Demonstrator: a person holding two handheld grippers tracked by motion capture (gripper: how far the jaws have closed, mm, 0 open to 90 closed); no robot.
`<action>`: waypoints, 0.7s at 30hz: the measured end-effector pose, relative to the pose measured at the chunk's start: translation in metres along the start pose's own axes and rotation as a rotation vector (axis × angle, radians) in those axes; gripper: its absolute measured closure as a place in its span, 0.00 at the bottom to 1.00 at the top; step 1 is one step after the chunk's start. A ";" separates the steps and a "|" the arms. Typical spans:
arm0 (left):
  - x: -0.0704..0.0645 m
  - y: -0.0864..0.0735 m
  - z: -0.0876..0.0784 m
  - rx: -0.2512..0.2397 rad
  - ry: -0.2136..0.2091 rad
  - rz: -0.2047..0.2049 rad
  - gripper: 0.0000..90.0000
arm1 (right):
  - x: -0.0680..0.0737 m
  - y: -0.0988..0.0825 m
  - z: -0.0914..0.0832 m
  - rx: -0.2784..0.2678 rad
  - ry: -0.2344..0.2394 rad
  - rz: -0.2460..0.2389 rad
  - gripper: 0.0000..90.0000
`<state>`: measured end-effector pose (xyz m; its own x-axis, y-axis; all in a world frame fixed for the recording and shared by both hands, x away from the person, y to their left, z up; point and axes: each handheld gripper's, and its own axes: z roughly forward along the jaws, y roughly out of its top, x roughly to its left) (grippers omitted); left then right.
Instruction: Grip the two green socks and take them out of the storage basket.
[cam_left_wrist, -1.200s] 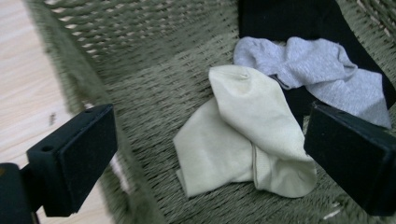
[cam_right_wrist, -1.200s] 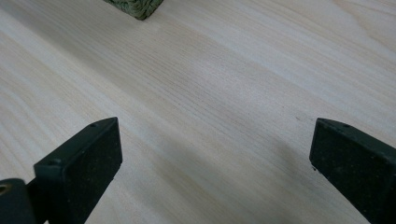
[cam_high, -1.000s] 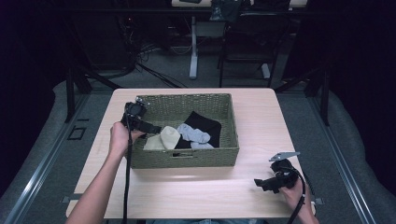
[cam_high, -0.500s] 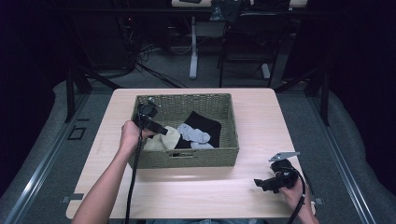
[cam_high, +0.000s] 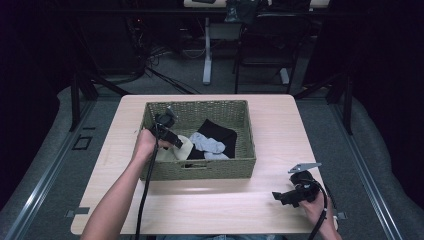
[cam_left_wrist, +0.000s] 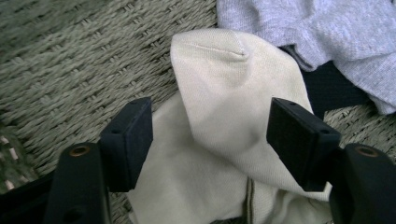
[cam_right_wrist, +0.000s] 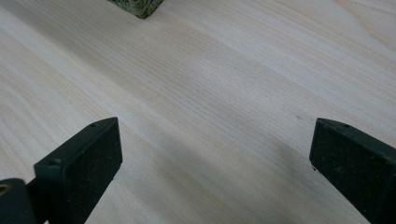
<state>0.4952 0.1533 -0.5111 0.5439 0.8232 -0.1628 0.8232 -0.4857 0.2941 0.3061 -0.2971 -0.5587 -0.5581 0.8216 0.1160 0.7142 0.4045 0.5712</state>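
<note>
Left gripper (cam_left_wrist: 210, 135): I hold it inside the basket (cam_high: 220, 170), at its left end, pointing down at the cream sock (cam_left_wrist: 224, 140). Its jaws have just been closing and now straddle the sock's folded toe end; a gap shows between each pad and the cloth, so nothing is clamped yet.
Cream sock: it lies on the woven floor at the basket's left end, one end folded over, its right edge touching the black cloth (cam_left_wrist: 327, 88). In the high view it sits just under my left gripper (cam_high: 172, 142).
Grey cloth (cam_left_wrist: 317, 37): crumpled just beyond the sock, lapping over the black cloth.
Black cloth: spread in the basket's middle, reaching toward the back wall (cam_high: 220, 135).
Basket: green wicker, rectangular, standing on the table (cam_high: 240, 210) toward its far side.
Right gripper (cam_right_wrist: 215, 158): I hold it low over the bare table at the near right corner (cam_high: 292, 195), well apart from the basket. Its jaws stand wide, with only wood between them.
Basket corner (cam_right_wrist: 137, 7): just visible at the top of the right gripper view.
</note>
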 end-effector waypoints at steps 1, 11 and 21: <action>0.000 0.000 0.001 0.002 -0.003 -0.001 0.39 | 0.000 0.000 0.000 -0.001 -0.001 0.001 0.02; -0.004 0.001 -0.003 -0.003 -0.028 0.037 0.85 | 0.001 0.000 0.000 -0.002 -0.001 0.000 0.02; -0.013 -0.003 -0.033 -0.098 -0.039 0.079 0.96 | 0.000 0.000 -0.001 0.001 -0.002 0.001 0.02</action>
<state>0.4802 0.1539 -0.4793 0.6142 0.7702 -0.1717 0.7586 -0.5163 0.3974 0.3057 -0.2974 -0.5579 -0.5563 0.8229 0.1151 0.7153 0.4038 0.5704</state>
